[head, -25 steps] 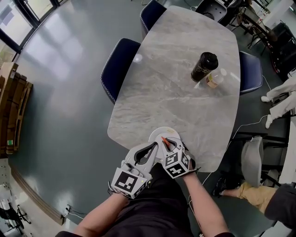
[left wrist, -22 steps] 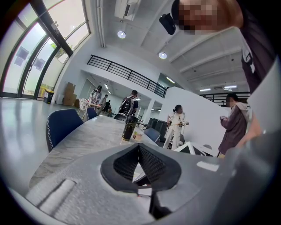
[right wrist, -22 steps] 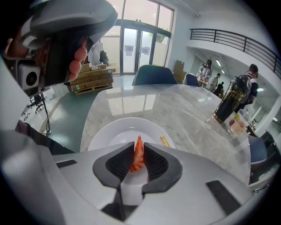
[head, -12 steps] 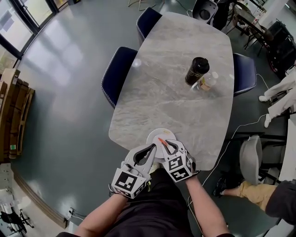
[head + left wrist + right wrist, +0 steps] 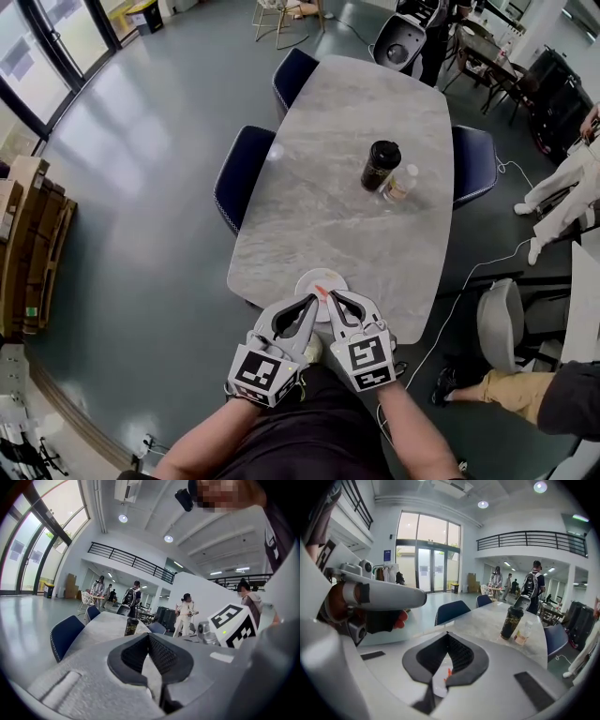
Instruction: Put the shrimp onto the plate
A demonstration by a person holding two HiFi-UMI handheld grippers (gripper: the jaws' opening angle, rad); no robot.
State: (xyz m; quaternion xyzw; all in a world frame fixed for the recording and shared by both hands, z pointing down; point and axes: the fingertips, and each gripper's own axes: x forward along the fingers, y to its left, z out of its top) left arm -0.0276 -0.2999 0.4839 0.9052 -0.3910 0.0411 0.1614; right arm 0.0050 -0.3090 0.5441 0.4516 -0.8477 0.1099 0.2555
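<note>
Orange shrimp (image 5: 322, 290), white plate (image 5: 307, 279), grey-veined table (image 5: 347, 141), seemingly black tumbler (image 5: 379, 165).

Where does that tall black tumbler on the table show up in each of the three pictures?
Head view: tall black tumbler, upper middle.
Left gripper view: tumbler left of centre, just above the jaws.
Right gripper view: tumbler right of centre.
Shared landmark: the grey marble table under it.

Small orange shrimp (image 5: 322, 292) lying on round white plate (image 5: 306, 279), plate at table's (image 5: 356, 141) near edge
</note>
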